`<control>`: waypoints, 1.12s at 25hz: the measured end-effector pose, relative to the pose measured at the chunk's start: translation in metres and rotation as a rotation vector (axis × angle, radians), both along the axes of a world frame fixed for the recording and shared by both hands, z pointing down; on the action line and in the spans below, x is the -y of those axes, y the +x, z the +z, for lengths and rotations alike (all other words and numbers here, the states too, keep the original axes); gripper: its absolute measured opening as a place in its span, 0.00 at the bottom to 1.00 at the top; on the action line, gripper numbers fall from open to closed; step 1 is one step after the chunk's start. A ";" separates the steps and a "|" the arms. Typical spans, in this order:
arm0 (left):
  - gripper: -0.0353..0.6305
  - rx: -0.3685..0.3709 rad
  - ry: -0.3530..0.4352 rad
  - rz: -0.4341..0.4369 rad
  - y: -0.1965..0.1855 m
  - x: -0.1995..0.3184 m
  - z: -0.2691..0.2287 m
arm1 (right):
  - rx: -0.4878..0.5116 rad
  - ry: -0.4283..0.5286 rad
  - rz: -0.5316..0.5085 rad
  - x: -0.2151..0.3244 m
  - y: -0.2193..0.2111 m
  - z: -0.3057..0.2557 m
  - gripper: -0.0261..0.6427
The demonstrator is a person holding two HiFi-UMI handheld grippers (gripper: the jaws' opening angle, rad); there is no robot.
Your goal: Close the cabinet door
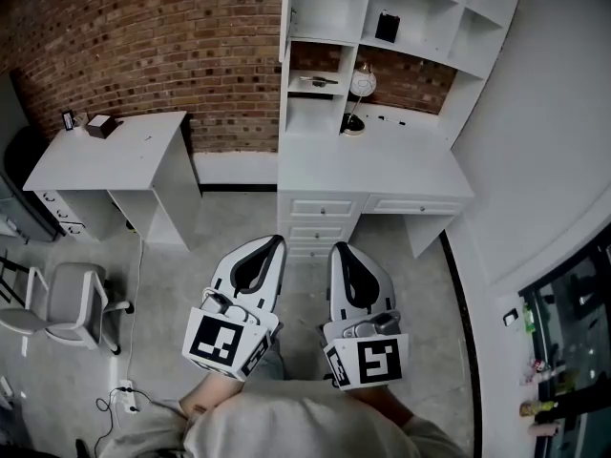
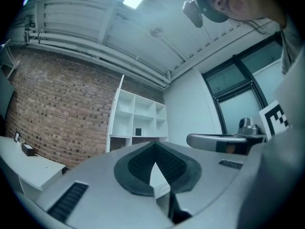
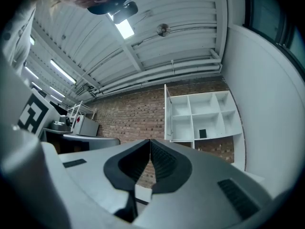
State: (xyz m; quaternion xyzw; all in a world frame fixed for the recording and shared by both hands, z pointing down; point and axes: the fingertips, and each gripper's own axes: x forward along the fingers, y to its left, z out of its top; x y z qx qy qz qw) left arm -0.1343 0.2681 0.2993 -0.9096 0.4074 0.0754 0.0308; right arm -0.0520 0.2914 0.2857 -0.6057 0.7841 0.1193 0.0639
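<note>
Cabinet door (image 1: 284,15), white, stands open at the upper left corner of the shelf unit (image 1: 420,8), in the upper middle of the head view. I see it nearly edge-on, swung out from the left side of the top-left compartment. The right tool view shows the same door as a thin upright panel left of the open compartments.

One compartment to the right holds a small dark object (image 1: 387,27). A round white object (image 1: 362,83) sits in the recess below. The shelf unit rests on a white worktop (image 1: 382,172) with drawers (image 1: 320,219) beneath, against a brick wall (image 1: 143,36).

Left tool (image 1: 276,241) and right tool (image 1: 338,247) sit side by side at lower centre, over the floor, both pointing toward the drawers and well apart from the door. In its own view each tool is clenched, pads meeting at the tips, gripping no object.

Second worktop (image 1: 124,156) at left carries a small dark box (image 1: 100,125). A chair (image 1: 72,303) stands at lower left.
</note>
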 end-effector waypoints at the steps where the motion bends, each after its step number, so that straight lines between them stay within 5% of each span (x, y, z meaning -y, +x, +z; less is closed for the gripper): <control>1: 0.06 -0.002 0.004 0.001 -0.001 0.013 -0.003 | -0.001 0.004 -0.002 0.013 -0.002 -0.003 0.07; 13: 0.06 0.003 0.038 0.023 -0.029 0.145 -0.011 | -0.001 0.043 0.005 0.145 -0.032 -0.014 0.07; 28: 0.06 -0.023 -0.012 0.038 -0.043 0.210 0.009 | 0.007 -0.003 0.012 0.212 -0.048 0.008 0.07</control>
